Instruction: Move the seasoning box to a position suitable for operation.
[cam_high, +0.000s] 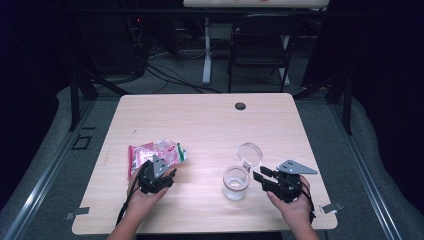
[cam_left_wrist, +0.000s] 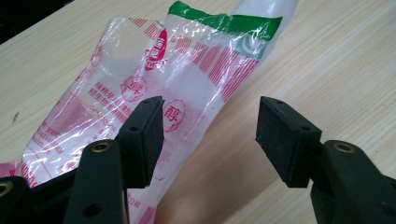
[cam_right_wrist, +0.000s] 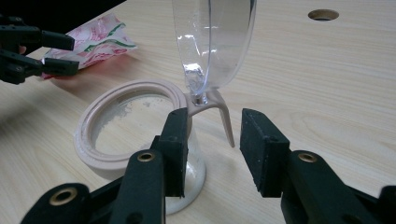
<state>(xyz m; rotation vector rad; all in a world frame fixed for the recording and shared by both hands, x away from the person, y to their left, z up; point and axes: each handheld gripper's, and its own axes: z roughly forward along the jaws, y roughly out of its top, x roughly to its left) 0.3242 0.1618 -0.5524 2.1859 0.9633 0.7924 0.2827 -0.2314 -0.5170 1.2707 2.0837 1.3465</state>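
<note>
Bag and jar sit on my side of the bench (cam_high: 200, 120), and I judge the work barely begun: it looks like the bag's contents are meant for the jar, and nothing has been lifted yet. The jar (cam_high: 235, 183) already stands open near the front edge, right of centre, its clear hinged lid (cam_high: 249, 153) tipped up and back. Inside I see only a thin whitish residue through the beige rim (cam_right_wrist: 126, 100), so filling is all still to come.

My left tongs (cam_high: 159, 176) hover over the near end of the red-and-white plastic bag (cam_high: 155, 152), which lies flat toward the front left. In the left gripper view the jaws stand wide apart; the left pad (cam_left_wrist: 147, 140) is over the bag (cam_left_wrist: 187, 79) and the other over bare wood, gripping nothing. My right tongs (cam_high: 267, 177) are just beside the jar on its right, jaws open to a middling gap on either side of the lid's beige hinge arm (cam_right_wrist: 219, 114), not closed on it as far as I can tell.

Room is generous: the whole far half of the bench is bare apart from a cable hole (cam_high: 240, 106) near the far edge. The front edge is close behind both hands, so I would work forward, and keep clear of the raised lid when bringing the bag across.
</note>
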